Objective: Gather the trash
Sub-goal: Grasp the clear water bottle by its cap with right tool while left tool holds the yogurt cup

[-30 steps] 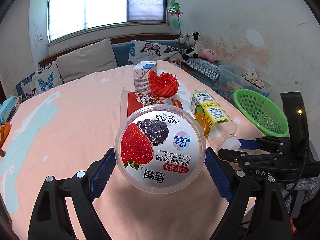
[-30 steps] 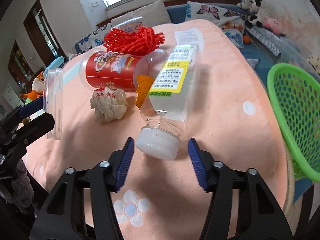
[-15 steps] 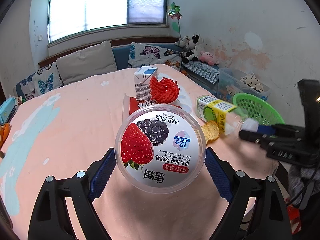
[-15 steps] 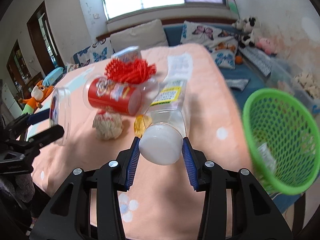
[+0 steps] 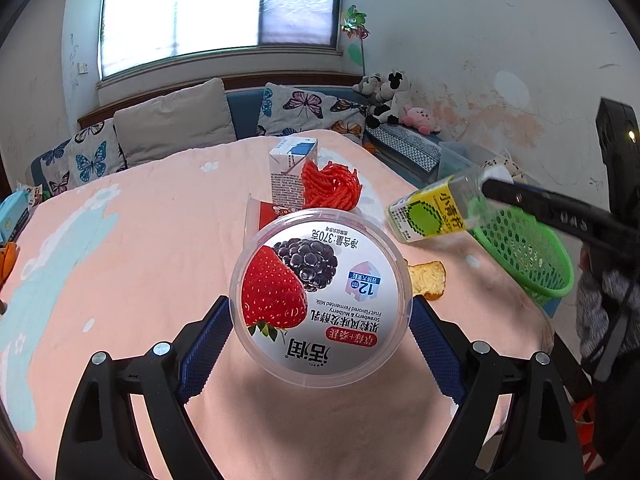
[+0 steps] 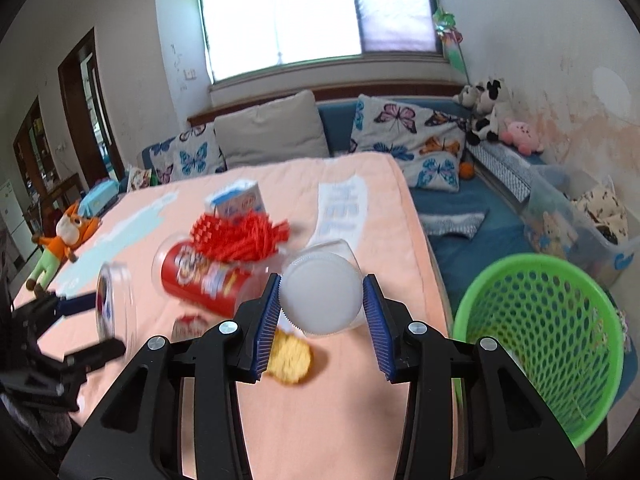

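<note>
The left gripper (image 5: 320, 344) stood spread wide, its blue pads (image 5: 206, 342) pressed against both sides of a round yogurt tub (image 5: 320, 294), lid facing the camera with a strawberry and mulberries printed on it. The tub was held clear above the peach-coloured tabletop (image 5: 140, 248). Behind the tub lay a red snack can (image 5: 266, 214) on its side, and behind that stood a small milk carton (image 5: 290, 174) with a bunch of red foam netting (image 5: 330, 186) just beside it. Right of the tub, a crumpled yellow wrapper (image 5: 428, 280) lay on the tabletop.

Further right of the tub, the right gripper (image 6: 322, 314) was clenched on the white cap (image 6: 320, 292) of a clear plastic bottle (image 5: 434, 210) with a yellow-green label, its pads narrowed to the cap's width and touching it on both sides. The bottle hung in the air, tilted, its base toward the netting and its cap end above the near rim of a green mesh basket (image 5: 524, 250). The basket sat off the right edge of the tabletop, well apart from the tub. In the right wrist view, the wrapper (image 6: 290, 358) showed just under the held bottle.
</note>
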`<state>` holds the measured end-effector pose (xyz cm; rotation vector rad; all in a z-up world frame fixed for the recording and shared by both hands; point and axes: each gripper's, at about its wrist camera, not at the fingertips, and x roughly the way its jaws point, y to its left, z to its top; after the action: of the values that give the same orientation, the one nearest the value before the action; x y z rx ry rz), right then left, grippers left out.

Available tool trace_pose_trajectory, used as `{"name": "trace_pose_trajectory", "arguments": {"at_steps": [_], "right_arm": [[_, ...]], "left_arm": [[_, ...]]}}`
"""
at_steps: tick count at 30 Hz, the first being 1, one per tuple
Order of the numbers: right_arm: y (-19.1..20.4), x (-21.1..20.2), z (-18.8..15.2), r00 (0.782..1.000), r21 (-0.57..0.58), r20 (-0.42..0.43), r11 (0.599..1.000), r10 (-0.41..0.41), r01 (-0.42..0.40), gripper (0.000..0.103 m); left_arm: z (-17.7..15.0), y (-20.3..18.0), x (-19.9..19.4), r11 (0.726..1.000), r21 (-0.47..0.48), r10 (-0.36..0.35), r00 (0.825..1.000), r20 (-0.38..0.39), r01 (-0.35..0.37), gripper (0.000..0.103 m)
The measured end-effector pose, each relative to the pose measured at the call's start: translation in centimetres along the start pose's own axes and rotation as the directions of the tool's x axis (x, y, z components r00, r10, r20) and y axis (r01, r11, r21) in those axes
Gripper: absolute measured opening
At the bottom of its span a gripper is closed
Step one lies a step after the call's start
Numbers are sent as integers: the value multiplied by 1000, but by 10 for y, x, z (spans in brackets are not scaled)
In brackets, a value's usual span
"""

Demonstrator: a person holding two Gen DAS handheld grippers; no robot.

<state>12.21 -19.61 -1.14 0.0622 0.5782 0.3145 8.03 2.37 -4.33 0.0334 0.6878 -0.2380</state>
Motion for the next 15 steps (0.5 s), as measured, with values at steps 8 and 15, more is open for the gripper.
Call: {"name": "trace_pose_trajectory", "arguments": {"at_steps": [8, 15], "right_arm": [[-9, 20, 20, 1000, 30, 27, 1000, 0, 0, 42], [-16, 26, 34, 999, 33, 35, 999, 10, -11, 41]], "left_arm": [[4, 6, 4, 1000, -21, -1, 1000, -5, 1, 85], [18, 4, 10, 999, -34, -13, 1000, -1, 13, 85]]}}
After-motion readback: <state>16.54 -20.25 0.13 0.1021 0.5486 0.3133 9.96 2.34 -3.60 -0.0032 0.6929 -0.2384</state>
